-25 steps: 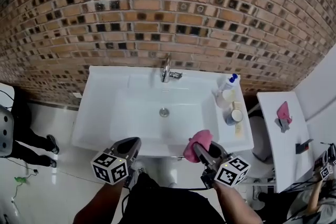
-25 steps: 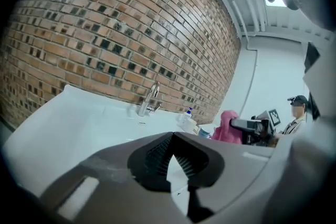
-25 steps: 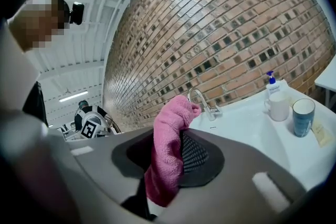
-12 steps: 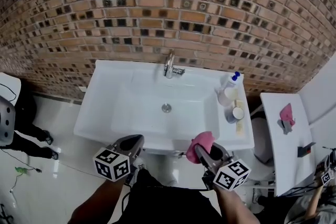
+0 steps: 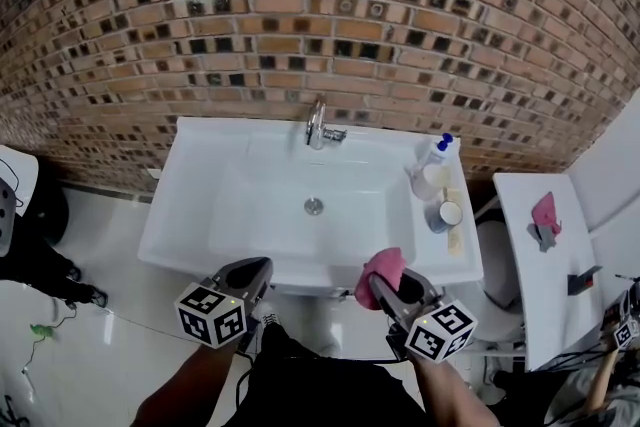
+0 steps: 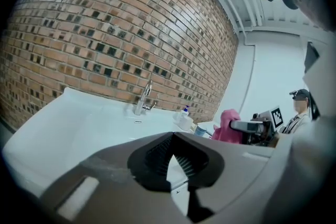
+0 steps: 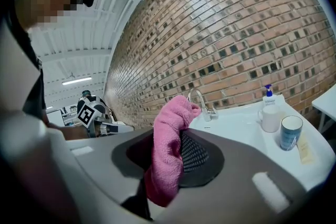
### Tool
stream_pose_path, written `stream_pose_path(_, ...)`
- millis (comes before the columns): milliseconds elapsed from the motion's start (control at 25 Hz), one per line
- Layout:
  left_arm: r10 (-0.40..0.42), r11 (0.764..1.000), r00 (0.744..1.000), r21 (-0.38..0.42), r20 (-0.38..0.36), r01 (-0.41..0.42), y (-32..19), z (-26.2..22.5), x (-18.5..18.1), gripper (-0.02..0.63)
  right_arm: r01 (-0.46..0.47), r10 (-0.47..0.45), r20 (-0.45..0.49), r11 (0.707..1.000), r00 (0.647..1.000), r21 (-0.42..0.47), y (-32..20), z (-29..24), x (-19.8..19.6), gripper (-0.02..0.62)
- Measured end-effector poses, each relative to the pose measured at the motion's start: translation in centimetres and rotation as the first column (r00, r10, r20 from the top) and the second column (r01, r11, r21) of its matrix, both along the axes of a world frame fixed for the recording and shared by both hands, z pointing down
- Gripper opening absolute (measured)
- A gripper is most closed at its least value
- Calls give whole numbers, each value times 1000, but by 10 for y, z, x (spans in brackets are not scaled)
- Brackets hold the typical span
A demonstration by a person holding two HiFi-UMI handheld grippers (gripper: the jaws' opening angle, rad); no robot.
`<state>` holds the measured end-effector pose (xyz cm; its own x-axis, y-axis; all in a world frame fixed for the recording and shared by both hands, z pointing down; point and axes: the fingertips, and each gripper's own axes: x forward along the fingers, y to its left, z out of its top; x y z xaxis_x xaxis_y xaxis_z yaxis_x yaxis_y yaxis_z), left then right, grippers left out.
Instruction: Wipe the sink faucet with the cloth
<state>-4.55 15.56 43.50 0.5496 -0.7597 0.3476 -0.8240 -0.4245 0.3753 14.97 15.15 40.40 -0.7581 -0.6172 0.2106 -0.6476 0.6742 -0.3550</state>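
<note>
Well short of the faucet point(image 5: 317, 127), the right gripper point(image 5: 380, 279) pinches the cloth point(image 7: 168, 149), which hard rubbing could tug free; the left gripper point(image 5: 256, 269) sits pressed together, empty.

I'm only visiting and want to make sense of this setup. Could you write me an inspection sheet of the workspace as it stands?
Surface: white sink, basin bare, drain in the middle.
Job's things: faucet at the back rim, not yet touched; pink cloth held short of the sink.
Clutter: pump bottle, white mug and blue cup on the sink's right ledge.
Grippers: right gripper, jaws shut on the cloth; left gripper, jaws together with nothing between them. Both are at the sink's front edge.
Cables: thin cables on the floor at left.
Surroundings: brick wall behind the sink; side table at right; a bystander's legs at left.
</note>
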Motion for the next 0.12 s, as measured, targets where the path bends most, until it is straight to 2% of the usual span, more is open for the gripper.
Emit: stream_pose_path(120, 7, 1000, 1000, -1, -1, -7, 0, 2, 4, 6, 5, -5, -4, 1000, 1000, -1, 2, 3, 0, 112)
